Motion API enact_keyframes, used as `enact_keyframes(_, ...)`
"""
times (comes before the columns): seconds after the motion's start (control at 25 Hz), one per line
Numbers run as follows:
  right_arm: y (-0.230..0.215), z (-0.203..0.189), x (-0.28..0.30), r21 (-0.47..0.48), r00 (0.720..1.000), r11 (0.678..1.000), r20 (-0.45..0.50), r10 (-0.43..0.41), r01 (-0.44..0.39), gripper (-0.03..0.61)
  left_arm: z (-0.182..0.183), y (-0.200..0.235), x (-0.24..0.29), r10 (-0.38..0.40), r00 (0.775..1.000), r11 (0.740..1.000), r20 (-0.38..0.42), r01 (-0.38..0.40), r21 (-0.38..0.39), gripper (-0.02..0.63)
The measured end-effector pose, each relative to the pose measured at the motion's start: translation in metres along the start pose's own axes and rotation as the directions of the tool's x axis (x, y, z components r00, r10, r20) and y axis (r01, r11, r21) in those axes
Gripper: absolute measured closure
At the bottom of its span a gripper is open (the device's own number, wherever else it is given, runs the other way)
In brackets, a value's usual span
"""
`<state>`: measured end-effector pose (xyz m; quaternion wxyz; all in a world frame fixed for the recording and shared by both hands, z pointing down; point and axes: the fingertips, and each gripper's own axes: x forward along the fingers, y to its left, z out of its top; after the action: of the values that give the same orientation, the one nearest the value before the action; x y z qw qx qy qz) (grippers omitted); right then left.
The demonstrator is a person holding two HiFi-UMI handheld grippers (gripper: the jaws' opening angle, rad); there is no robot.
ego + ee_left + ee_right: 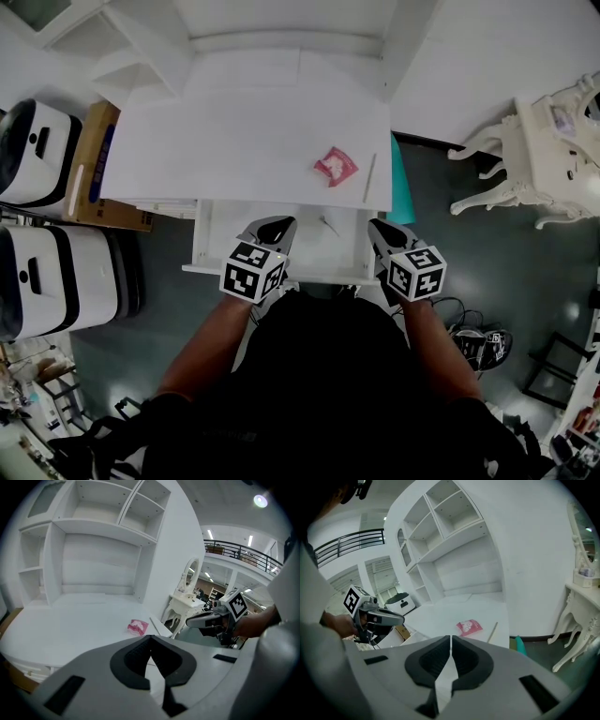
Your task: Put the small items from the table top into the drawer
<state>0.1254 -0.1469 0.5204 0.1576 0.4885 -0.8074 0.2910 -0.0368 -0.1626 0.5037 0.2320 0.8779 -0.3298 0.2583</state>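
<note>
**Q:** Nearest the lens, what shows?

**R:** Filling the bottom of the head view is the person's black top (328,375), with both forearms reaching up-frame from it. The left hand-held gripper (278,223) is at centre left and the right hand-held gripper (380,227) at centre right.

**Q:** And the jaws?

**R:** On the left they are pressed together at the tips with nothing between them. On the right they are drawn together to a thin slit, also with nothing in it.

**Q:** What is under them?

**R:** The open white drawer (211,246). Both tips hang over it, one near each side.

**Q:** Further up the frame?

**R:** The white counter (244,141). A pink packet (336,166) lies on it, right of centre and near the front edge. A thin pale stick (370,178) lies just right of it, along the counter's right edge and apart from the packet.

**Q:** Beyond that?

**R:** A white shelf unit (93,536) stands at the counter's back. A cardboard box (94,164) sits at the counter's left side.
</note>
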Motion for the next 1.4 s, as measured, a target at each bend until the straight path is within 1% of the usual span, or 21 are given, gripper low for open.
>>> enact_keyframes(0.12, -0.002, -0.001, 0.002, 0.006, 1.0, 1.0, -0.002, -0.001, 0.001, 0.545, -0.001, -0.001, 0.003, -0.001, 1.0, 1.0, -0.005, 0.001, -0.002, 0.603)
enact_keyframes(0.28, -0.005, -0.003, 0.006, 0.005, 1.0, 1.0, -0.012, 0.0, 0.0, 0.546, -0.002, -0.002, 0.006, -0.024, 1.0, 0.998, 0.002, 0.024, -0.051, 0.603)
enact_keyframes(0.36, -0.009, -0.004, 0.011, 0.012, 1.0, 1.0, -0.015, -0.008, 0.009, 0.545, -0.003, -0.001, 0.006, -0.015, 1.0, 0.999, -0.005, 0.014, -0.044, 0.603)
enact_keyframes(0.48, -0.021, -0.008, 0.024, 0.017, 0.999, 0.999, -0.02, -0.048, 0.048, 0.545, -0.005, 0.003, 0.006, 0.014, 1.0, 1.0, -0.024, -0.014, -0.021, 0.603)
enact_keyframes(0.56, -0.033, -0.013, 0.035, 0.008, 0.995, 0.996, -0.031, -0.092, 0.092, 0.545, -0.007, 0.006, 0.006, 0.02, 0.999, 0.999, -0.033, -0.021, -0.028, 0.603)
enact_keyframes(0.72, -0.067, -0.018, 0.062, 0.002, 0.981, 0.982, -0.053, -0.187, 0.187, 0.545, -0.011, 0.011, 0.006, 0.033, 0.998, 0.998, -0.045, -0.035, -0.047, 0.603)
enact_keyframes(0.84, -0.093, -0.017, 0.084, 0.003, 0.969, 0.971, -0.075, -0.237, 0.238, 0.543, -0.011, 0.013, 0.006, 0.041, 0.998, 0.997, -0.049, -0.044, -0.058, 0.603)
enact_keyframes(1.04, -0.123, -0.018, 0.12, 0.009, 0.954, 0.961, -0.124, -0.274, 0.278, 0.541, -0.018, 0.02, 0.003, 0.061, 0.996, 0.994, -0.059, -0.066, -0.083, 0.603)
enact_keyframes(1.24, -0.142, -0.024, 0.151, 0.043, 0.938, 0.955, -0.203, -0.281, 0.295, 0.5, -0.024, 0.027, -0.001, 0.08, 0.994, 0.991, -0.078, -0.088, -0.101, 0.603)
enact_keyframes(1.4, -0.151, -0.029, 0.155, 0.048, 0.912, 0.939, -0.26, -0.317, 0.34, 0.5, -0.027, 0.028, -0.002, 0.089, 0.993, 0.988, -0.079, -0.098, -0.122, 0.603)
